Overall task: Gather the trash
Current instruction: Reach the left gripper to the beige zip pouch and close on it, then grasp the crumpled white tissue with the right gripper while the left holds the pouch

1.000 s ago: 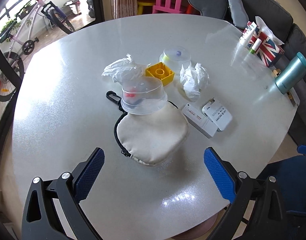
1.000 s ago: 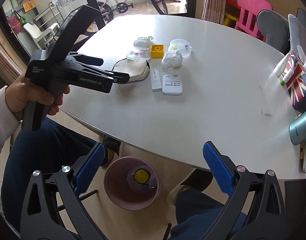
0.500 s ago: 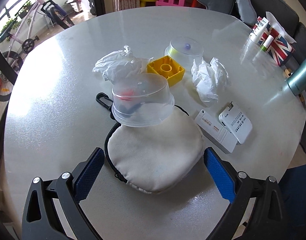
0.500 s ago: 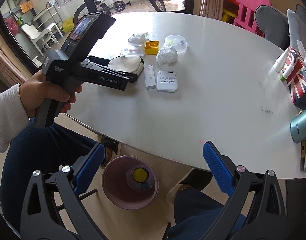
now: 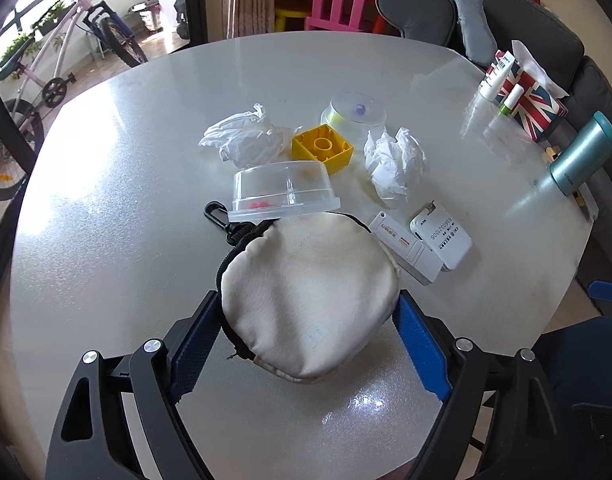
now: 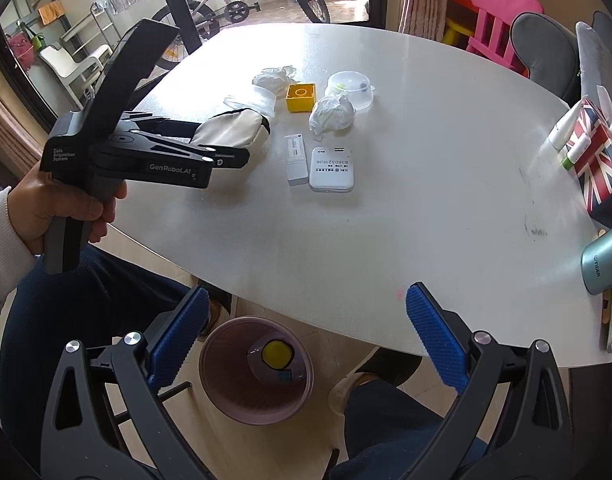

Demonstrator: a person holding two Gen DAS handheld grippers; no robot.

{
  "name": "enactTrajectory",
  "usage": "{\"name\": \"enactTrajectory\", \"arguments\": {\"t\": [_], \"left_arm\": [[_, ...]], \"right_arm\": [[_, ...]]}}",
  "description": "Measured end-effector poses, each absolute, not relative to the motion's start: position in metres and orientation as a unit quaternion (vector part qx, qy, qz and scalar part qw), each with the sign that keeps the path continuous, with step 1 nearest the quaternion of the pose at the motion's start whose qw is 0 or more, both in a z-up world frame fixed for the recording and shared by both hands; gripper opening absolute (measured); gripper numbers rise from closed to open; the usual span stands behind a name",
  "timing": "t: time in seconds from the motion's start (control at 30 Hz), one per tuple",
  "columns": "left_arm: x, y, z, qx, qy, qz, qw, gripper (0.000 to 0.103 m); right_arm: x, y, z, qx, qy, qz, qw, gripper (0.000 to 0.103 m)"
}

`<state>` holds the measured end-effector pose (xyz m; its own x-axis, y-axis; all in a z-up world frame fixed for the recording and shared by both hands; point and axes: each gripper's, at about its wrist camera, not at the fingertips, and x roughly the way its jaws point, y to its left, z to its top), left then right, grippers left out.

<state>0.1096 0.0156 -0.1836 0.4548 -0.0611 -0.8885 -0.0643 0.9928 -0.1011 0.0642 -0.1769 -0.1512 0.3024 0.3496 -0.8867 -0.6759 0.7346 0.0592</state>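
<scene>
My left gripper (image 5: 306,328) is shut on a cream zip pouch (image 5: 306,296) and holds its near end tilted up off the round table (image 5: 106,200); it also shows in the right wrist view (image 6: 230,130). A clear plastic tub (image 5: 284,192) leans on the pouch's far edge. Two crumpled white tissues (image 5: 242,140) (image 5: 395,160) lie beyond it. My right gripper (image 6: 306,336) is open and empty, off the table's near edge, above a purple trash bin (image 6: 256,384).
A yellow toy block (image 5: 321,150), a clear dome lid (image 5: 355,114), two white devices (image 5: 405,250) (image 5: 441,236), a flag-print tissue box (image 5: 533,106) and a teal flask (image 5: 581,152) are on the table. My legs flank the bin.
My left gripper moved forward over the table, closed on the pouch and lifted its near end. The clear tub has tipped on the pouch's far edge. The right gripper stayed put.
</scene>
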Motion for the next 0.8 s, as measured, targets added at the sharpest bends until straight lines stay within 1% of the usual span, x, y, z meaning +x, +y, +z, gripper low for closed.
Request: {"name": "enactTrajectory", "arguments": {"t": [0.4, 0.8], "left_arm": [[0.08, 0.018, -0.159, -0.066, 0.509, 0.0, 0.859, 0.082], [0.064, 0.023, -0.144, -0.067, 0.5, 0.0, 0.863, 0.082]], "right_arm": [[0.088, -0.159, -0.147, -0.172, 0.478, 0.322, 0.799, 0.097], [0.149, -0.123, -0.151, -0.168, 0.468, 0.306, 0.812, 0.097]]}}
